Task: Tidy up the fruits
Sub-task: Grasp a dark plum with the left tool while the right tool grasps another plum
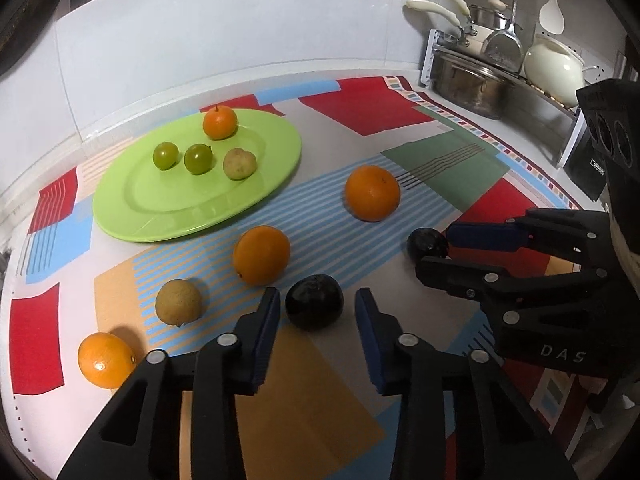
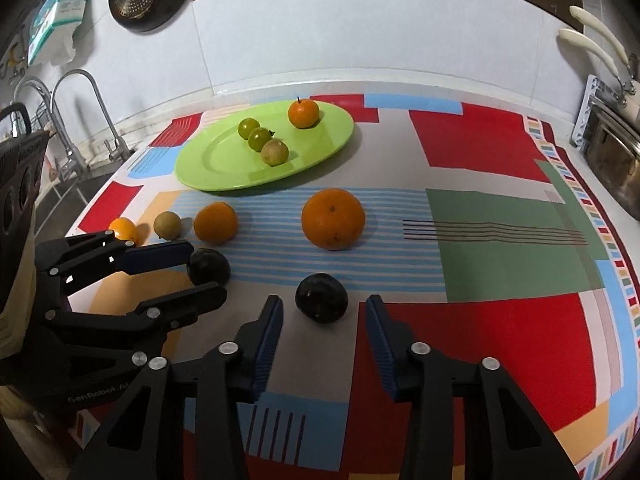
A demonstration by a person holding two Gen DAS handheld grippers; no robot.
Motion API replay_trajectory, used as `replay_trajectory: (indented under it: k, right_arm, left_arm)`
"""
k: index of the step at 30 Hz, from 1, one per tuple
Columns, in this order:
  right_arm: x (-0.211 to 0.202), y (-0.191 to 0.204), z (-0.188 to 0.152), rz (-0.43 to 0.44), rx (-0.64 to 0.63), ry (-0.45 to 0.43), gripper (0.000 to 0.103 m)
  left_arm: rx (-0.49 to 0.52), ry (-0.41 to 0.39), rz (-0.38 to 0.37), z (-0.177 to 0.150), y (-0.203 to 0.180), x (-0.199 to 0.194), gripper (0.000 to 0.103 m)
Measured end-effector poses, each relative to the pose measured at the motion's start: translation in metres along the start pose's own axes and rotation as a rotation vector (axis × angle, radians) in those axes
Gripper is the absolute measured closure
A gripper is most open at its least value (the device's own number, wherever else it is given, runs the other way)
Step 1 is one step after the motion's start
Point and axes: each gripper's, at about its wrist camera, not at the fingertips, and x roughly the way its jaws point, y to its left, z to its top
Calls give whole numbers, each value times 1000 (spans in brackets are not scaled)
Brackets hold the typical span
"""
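Note:
A green plate (image 1: 160, 216) (image 2: 208, 176) holds a small orange (image 1: 219, 121), two green fruits (image 1: 199, 159) and a tan fruit (image 1: 239, 163). On the cloth lie three oranges (image 1: 262, 255) (image 1: 372, 193) (image 1: 106, 360), a tan fruit (image 1: 179, 302) and two dark plums. My left gripper (image 1: 318, 306) (image 2: 200, 268) is open with one dark plum (image 1: 314, 306) (image 2: 209, 267) between its fingertips. My right gripper (image 2: 323, 307) (image 1: 434, 250) is open around the other dark plum (image 2: 322, 298) (image 1: 427, 243).
A patterned cloth (image 2: 480, 220) covers the counter. A dish rack with pots (image 1: 480, 80) stands at the back right. A sink with taps (image 2: 80, 128) is at the left. A white wall runs along the back.

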Motion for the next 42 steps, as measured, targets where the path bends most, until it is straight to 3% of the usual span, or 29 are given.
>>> replay_trajectory:
  k: [11,23,42]
  right_arm:
    - [11,2,2,-1,-10,10,73]
    - [-6,7,4,21,-13,-24,73]
    - [-47,35,29,75,-81,-139,73]
  left_arm:
    - [-26,22,-7,0,4,4,73]
    - [-36,-17,-3,3,1,-16,73]
    - [-81,-118,87,12,13,-72,73]
